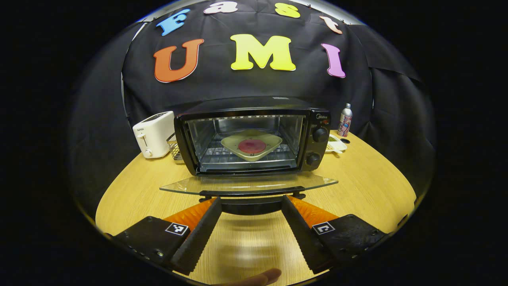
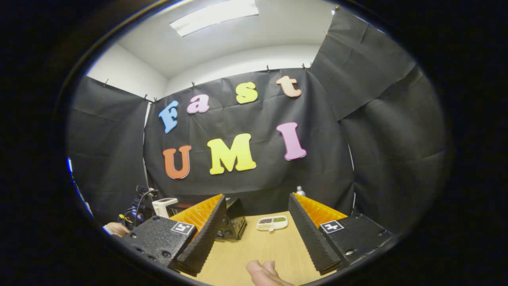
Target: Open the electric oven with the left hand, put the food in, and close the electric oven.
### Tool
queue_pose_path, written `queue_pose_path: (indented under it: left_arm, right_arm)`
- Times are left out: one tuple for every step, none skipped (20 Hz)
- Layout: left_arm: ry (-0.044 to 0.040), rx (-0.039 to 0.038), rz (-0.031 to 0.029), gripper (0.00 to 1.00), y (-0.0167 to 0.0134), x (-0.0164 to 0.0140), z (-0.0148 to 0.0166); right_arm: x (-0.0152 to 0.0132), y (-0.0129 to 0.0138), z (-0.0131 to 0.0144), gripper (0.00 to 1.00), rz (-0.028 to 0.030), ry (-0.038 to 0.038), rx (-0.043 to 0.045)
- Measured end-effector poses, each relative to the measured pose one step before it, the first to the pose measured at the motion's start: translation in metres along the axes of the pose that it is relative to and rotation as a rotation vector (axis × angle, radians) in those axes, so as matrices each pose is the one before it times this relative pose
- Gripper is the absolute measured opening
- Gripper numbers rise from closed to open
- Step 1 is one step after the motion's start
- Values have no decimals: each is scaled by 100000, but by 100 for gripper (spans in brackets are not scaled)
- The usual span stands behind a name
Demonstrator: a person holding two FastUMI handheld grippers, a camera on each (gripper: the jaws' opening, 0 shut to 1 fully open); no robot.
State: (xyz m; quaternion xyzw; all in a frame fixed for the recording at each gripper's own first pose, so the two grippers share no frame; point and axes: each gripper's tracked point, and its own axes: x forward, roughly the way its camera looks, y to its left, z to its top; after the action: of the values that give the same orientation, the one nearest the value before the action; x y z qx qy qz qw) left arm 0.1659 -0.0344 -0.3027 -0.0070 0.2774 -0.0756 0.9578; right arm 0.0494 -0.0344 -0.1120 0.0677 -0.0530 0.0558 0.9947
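The electric oven (image 1: 254,137) stands open, the plate of food (image 1: 251,145) already on its rack. The left gripper (image 1: 251,202), fingers apart, flanks the door handle (image 1: 252,193); closing remains.

Readable marks on the appliances

The black electric oven (image 1: 254,137) bears a small brand word, "Midea", above its knobs; the white toaster (image 1: 154,134) has a short dark word, too blurred to read

Bright ceiling light (image 2: 214,16), sharp centre, fisheye-bent edges, soft shadows
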Motion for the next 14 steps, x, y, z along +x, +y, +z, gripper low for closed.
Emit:
queue_pose_path:
  left_arm:
    - [-1711, 582, -131, 98, 72, 74, 643]
    - [-1651, 455, -7, 98, 14, 10, 724]
    - [-2062, 262, -39, 98, 117, 129, 754]
    - [-1317, -60, -54, 98, 121, 194, 497]
    - [-589, -628, 54, 98, 67, 170, 429]
    - [-473, -62, 49, 98, 43, 522, 355]
    - [-376, 462, 25, 98, 91, 258, 379]
    - [-1514, 825, 286, 99, 121, 263, 684]
    - [-888, 365, 234, 98, 59, 484, 445]
    - [-635, 184, 1097, 98, 283, 315, 230]
    - [-396, 91, 1524, 98, 361, 280, 204]
    - [-477, -277, 228, 98, 38, 298, 226]
    - [-545, -688, -11, 98, 35, 282, 274]
    - [-187, -491, 797, 98, 181, 77, 163]
  right_arm:
    - [-96, 1, 97, 95, -251, 171, 234]
    - [-75, 104, 16, 94, -35, 120, 333]
    - [-160, 155, 138, 94, 299, -25, 243]
    - [-63, 39, 11, 94, 152, 80, 166]
    - [-213, 105, 48, 94, 470, 175, 256]
    - [-161, 217, 198, 95, 845, -545, 311]
    - [-104, 95, 200, 95, 246, -122, 96]
    - [-128, -316, -110, 94, -575, 112, -305]
    - [-6, -165, 70, 94, -627, 584, -35]
    - [-39, -51, -206, 94, -614, 1005, -32]
    - [-119, -23, 136, 94, -430, 406, 175]
    - [-44, -11, 124, 95, -814, 321, -50]
    - [-97, -115, 58, 95, -689, 172, -248]
    - [-167, 109, 79, 95, -196, 13, -8]
